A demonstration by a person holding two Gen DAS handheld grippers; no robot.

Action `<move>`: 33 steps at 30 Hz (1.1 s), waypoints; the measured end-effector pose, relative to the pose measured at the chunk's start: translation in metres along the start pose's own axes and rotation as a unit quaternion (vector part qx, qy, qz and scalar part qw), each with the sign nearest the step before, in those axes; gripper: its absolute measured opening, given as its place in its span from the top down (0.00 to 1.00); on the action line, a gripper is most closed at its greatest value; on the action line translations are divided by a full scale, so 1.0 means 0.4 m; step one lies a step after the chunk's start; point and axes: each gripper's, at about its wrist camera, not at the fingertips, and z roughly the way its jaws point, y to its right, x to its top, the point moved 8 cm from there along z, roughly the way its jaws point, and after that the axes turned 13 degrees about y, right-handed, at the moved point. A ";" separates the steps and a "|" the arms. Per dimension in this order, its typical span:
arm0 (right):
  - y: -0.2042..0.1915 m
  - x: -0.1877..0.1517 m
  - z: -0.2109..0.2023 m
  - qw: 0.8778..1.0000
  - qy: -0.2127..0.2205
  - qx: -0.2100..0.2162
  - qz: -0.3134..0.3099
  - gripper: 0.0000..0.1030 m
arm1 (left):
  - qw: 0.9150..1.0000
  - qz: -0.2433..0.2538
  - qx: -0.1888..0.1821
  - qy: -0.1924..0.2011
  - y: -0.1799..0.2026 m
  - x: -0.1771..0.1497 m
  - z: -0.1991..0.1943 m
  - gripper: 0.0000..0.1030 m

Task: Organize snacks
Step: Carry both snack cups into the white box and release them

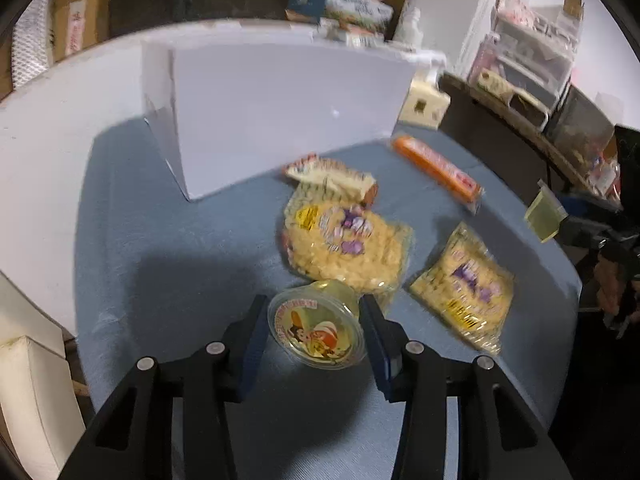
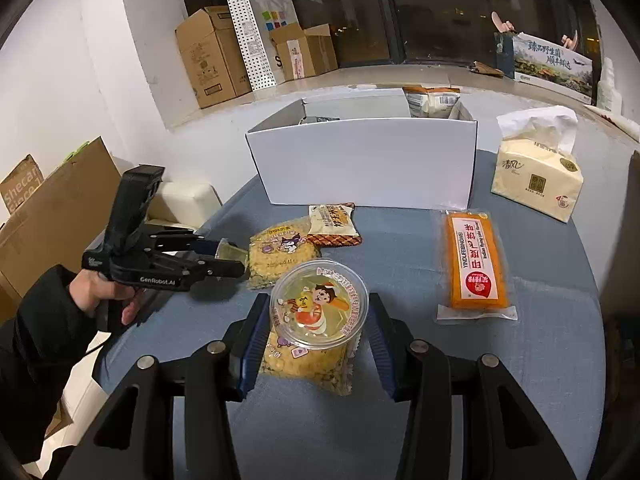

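Note:
My left gripper (image 1: 314, 330) is shut on a jelly cup (image 1: 318, 326) and holds it above the blue tablecloth; it shows from the side in the right wrist view (image 2: 228, 258). My right gripper (image 2: 318, 316) is shut on a second jelly cup (image 2: 318, 304) above a yellow snack bag (image 2: 308, 364). Another yellow snack bag (image 2: 280, 252), a brown-edged biscuit pack (image 2: 334, 224) and an orange snack pack (image 2: 476, 260) lie on the cloth. The white box (image 2: 364, 160) stands behind them, open at the top, with packets inside at the back.
A tissue pack (image 2: 536, 176) stands at the right of the box. Cardboard boxes (image 2: 212, 60) and a paper bag (image 2: 264, 32) line the window ledge. A white seat (image 2: 184, 200) is off the table's left edge. A shelf unit (image 1: 528, 64) stands far right.

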 end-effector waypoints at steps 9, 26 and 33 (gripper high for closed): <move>0.011 0.092 0.034 0.999 0.023 -0.011 0.028 0.50 | 0.987 -0.024 0.081 0.133 0.043 0.214 -0.138 0.51; 0.187 0.539 0.297 0.994 0.065 -0.060 0.066 0.32 | 0.972 -0.058 0.175 0.146 -0.068 0.573 0.043 0.09; 0.236 0.537 0.292 0.990 0.077 -0.086 0.081 0.00 | 0.971 -0.040 0.188 0.145 -0.069 0.557 0.056 0.00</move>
